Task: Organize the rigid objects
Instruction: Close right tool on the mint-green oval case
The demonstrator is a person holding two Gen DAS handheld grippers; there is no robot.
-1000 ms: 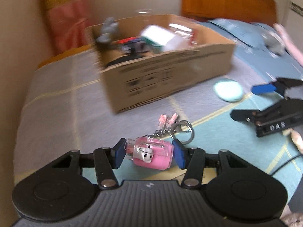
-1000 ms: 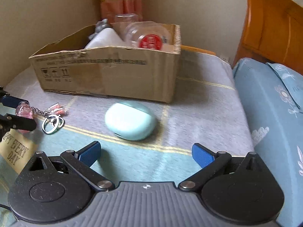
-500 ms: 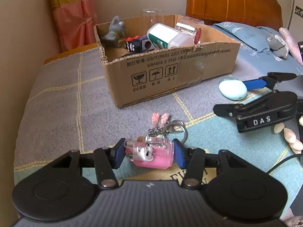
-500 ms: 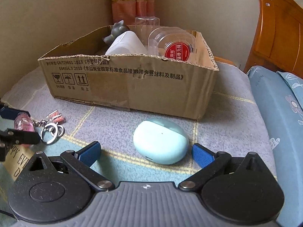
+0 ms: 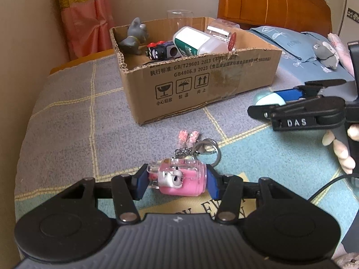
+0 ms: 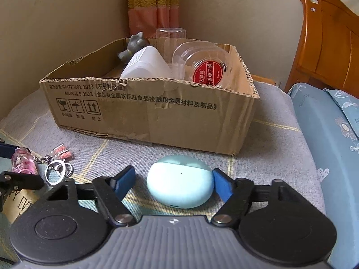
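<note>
My left gripper (image 5: 177, 180) is shut on a pink bottle keychain (image 5: 179, 179), low over the bedspread; its ring and chain (image 5: 202, 150) trail ahead. It also shows in the right wrist view (image 6: 23, 161). My right gripper (image 6: 172, 182) is open around a mint-green oval case (image 6: 180, 181); the right pad touches it, the left pad stands a little off. The case is also in the left wrist view (image 5: 268, 97). A cardboard box (image 5: 202, 83) beyond holds a grey figurine (image 5: 134, 37), a white bottle (image 5: 193, 40) and a clear jar (image 6: 202, 67).
A wooden headboard (image 6: 325, 44) and blue pillows (image 6: 332, 121) lie to the right. A curtain (image 5: 83, 18) and wall stand behind the box. A grey plush toy (image 5: 326, 51) lies on the pillow.
My right gripper has moved forward so the mint case now sits between its fingers, and the fingers have narrowed. My left gripper keeps its hold on the keychain.
</note>
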